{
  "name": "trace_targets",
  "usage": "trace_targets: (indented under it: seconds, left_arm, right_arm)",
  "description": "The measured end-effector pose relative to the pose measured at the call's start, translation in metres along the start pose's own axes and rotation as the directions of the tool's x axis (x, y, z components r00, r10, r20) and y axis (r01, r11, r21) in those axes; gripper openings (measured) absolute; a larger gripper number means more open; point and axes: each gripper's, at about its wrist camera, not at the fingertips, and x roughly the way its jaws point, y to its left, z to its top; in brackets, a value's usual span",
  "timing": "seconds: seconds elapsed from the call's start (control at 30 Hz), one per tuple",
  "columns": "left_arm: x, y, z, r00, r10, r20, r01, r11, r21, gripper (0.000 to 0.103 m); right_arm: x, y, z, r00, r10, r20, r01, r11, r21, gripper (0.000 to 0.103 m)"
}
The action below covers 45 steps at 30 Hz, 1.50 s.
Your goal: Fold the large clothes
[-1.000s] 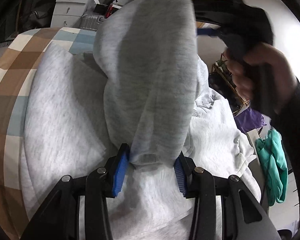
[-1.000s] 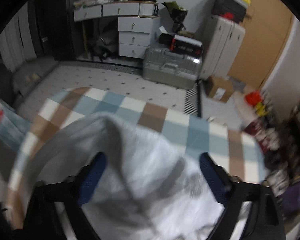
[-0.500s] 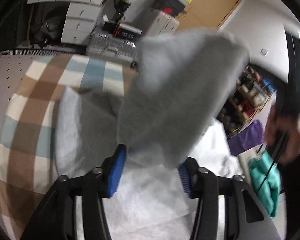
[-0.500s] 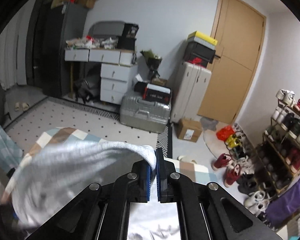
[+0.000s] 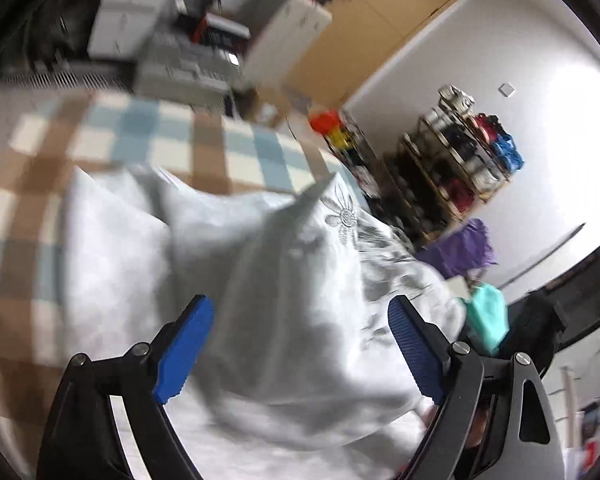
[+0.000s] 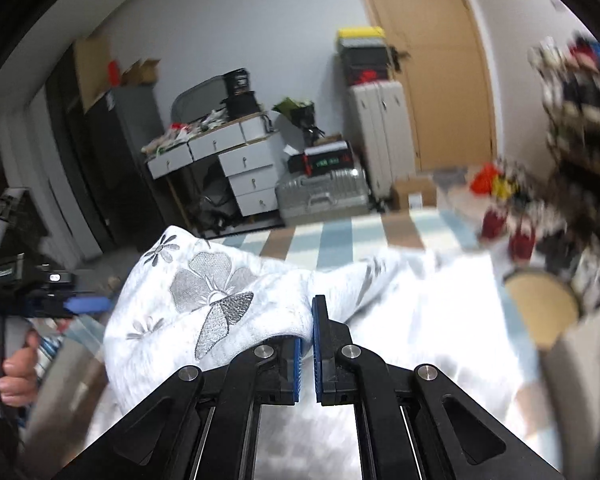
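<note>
A light grey sweatshirt [image 5: 300,280] with embroidered flowers and a butterfly lies heaped on a checked blanket [image 5: 112,128]. My left gripper [image 5: 300,344] is open, its blue pads wide apart over the cloth, gripping nothing. My right gripper [image 6: 307,340] is shut on a fold of the sweatshirt [image 6: 204,300] and lifts it, butterfly side up. The left gripper [image 6: 85,305] also shows at the far left of the right wrist view, held by a hand.
A shoe rack [image 5: 460,160] and a purple bag [image 5: 460,252] stand to the right. A teal garment [image 5: 488,316] lies by the right edge. White drawers [image 6: 236,168], a silver suitcase [image 6: 324,196] and a wooden door [image 6: 432,68] are beyond the blanket.
My left gripper has opened and let go of the grey cloth. My right gripper closed on the sweatshirt's edge and has swung it over, showing the embroidered side. Both views are blurred by motion.
</note>
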Motion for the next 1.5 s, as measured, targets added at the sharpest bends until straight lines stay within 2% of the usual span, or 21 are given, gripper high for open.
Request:
trace_targets:
  seconds: [0.07,0.2,0.27,0.3,0.33,0.4,0.5,0.63,0.73,0.77,0.83,0.93,1.0,1.07,1.17,1.23,1.3,1.37,1.4,1.47,1.5]
  left_arm:
    - [0.014,-0.008,0.000,0.999,-0.001,-0.050,0.001,1.000,-0.006,0.086]
    - [0.035,-0.027,0.001,0.991,0.080,-0.108,-0.077,0.996,0.038,0.085]
    - [0.037,-0.035,0.005,0.986,0.133,-0.096,-0.128,0.990,0.060,0.061]
    - [0.043,-0.038,0.008,0.981,0.146,-0.129,-0.138,0.988,0.072,0.022]
    - [0.047,-0.039,0.011,0.977,0.137,-0.163,-0.127,0.989,0.073,0.005]
    - [0.046,-0.044,0.016,0.970,0.176,-0.169,-0.163,0.983,0.089,0.004]
    - [0.031,-0.067,0.035,0.976,0.199,-0.093,-0.186,0.973,0.134,0.001]
    - [0.004,-0.101,0.068,0.971,0.230,0.060,-0.238,0.951,0.197,0.000]
    - [-0.027,-0.133,0.081,0.952,0.217,0.217,-0.272,0.924,0.269,0.000]
    - [-0.038,-0.143,0.079,0.940,0.210,0.270,-0.289,0.911,0.296,0.000]
    - [-0.045,-0.151,0.068,0.930,0.182,0.319,-0.292,0.893,0.343,0.001]
    - [-0.027,-0.137,0.043,0.962,0.136,0.235,-0.217,0.905,0.366,0.000]
    - [-0.008,-0.113,0.014,0.988,0.097,0.120,-0.133,0.928,0.349,0.000]
    - [0.013,-0.094,-0.012,0.999,0.037,0.003,-0.036,0.947,0.319,0.000]
    - [0.032,-0.069,-0.056,0.996,-0.008,-0.084,0.031,0.958,0.284,0.000]
    - [0.035,-0.058,-0.078,0.995,-0.027,-0.100,0.051,0.968,0.246,0.000]
    - [0.030,-0.046,-0.093,0.994,-0.047,-0.098,0.066,0.979,0.193,0.001]
    - [0.021,-0.041,-0.101,0.996,-0.046,-0.081,0.057,0.989,0.138,0.010]
    - [0.015,-0.037,-0.104,0.997,-0.032,-0.064,0.039,0.993,0.107,0.022]
    - [0.001,-0.033,-0.108,0.998,-0.061,-0.008,0.061,0.995,0.073,0.043]
    - [-0.005,-0.027,-0.110,0.999,-0.039,0.015,0.038,0.997,0.065,0.054]
  right_arm:
    - [-0.003,-0.004,-0.004,1.000,0.010,-0.001,-0.010,0.999,0.034,0.004]
    - [-0.008,-0.003,-0.012,1.000,0.002,-0.024,-0.002,1.000,0.015,0.005]
    - [-0.009,-0.005,-0.024,0.999,-0.007,-0.041,0.007,1.000,0.006,0.005]
    - [-0.008,-0.005,-0.028,0.998,-0.007,-0.060,0.007,1.000,0.003,0.007]
    - [-0.008,-0.006,-0.032,0.997,-0.005,-0.077,0.006,1.000,0.003,0.008]
    - [-0.003,-0.007,-0.042,0.991,0.000,-0.134,0.000,1.000,0.004,0.009]
    - [0.000,-0.003,-0.055,0.981,-0.006,-0.192,-0.001,0.999,-0.036,0.006]
    - [-0.002,0.004,-0.076,0.971,-0.012,-0.239,-0.010,0.996,-0.090,0.005]
    - [-0.010,0.004,-0.086,0.965,0.020,-0.263,-0.042,0.996,-0.077,0.006]
    - [-0.015,0.002,-0.086,0.966,0.028,-0.258,-0.046,0.997,-0.066,0.006]
    - [-0.025,-0.004,-0.084,0.970,0.044,-0.237,-0.053,0.998,-0.031,0.009]
    - [-0.045,-0.023,-0.072,0.978,0.076,-0.192,-0.067,0.996,0.053,0.009]
    - [-0.058,-0.030,-0.068,0.982,0.066,-0.174,-0.053,0.995,0.080,0.009]
    - [-0.068,-0.038,-0.064,0.985,0.046,-0.166,-0.031,0.995,0.093,0.013]
    - [-0.073,-0.047,-0.059,0.986,0.032,-0.163,-0.014,0.993,0.115,0.031]
    - [-0.070,-0.045,-0.052,0.983,0.033,-0.179,-0.011,0.992,0.125,0.039]
    - [-0.064,-0.038,-0.043,0.979,0.058,-0.198,-0.032,0.991,0.132,0.063]
    - [-0.058,-0.028,-0.037,0.975,0.087,-0.206,-0.063,0.990,0.123,0.068]
    - [-0.051,-0.018,-0.033,0.969,0.108,-0.224,-0.086,0.990,0.108,0.073]
    - [-0.035,0.001,-0.025,0.962,0.107,-0.251,-0.091,0.993,0.074,0.075]
    - [-0.026,0.010,-0.022,0.958,0.113,-0.265,-0.099,0.993,0.064,0.077]
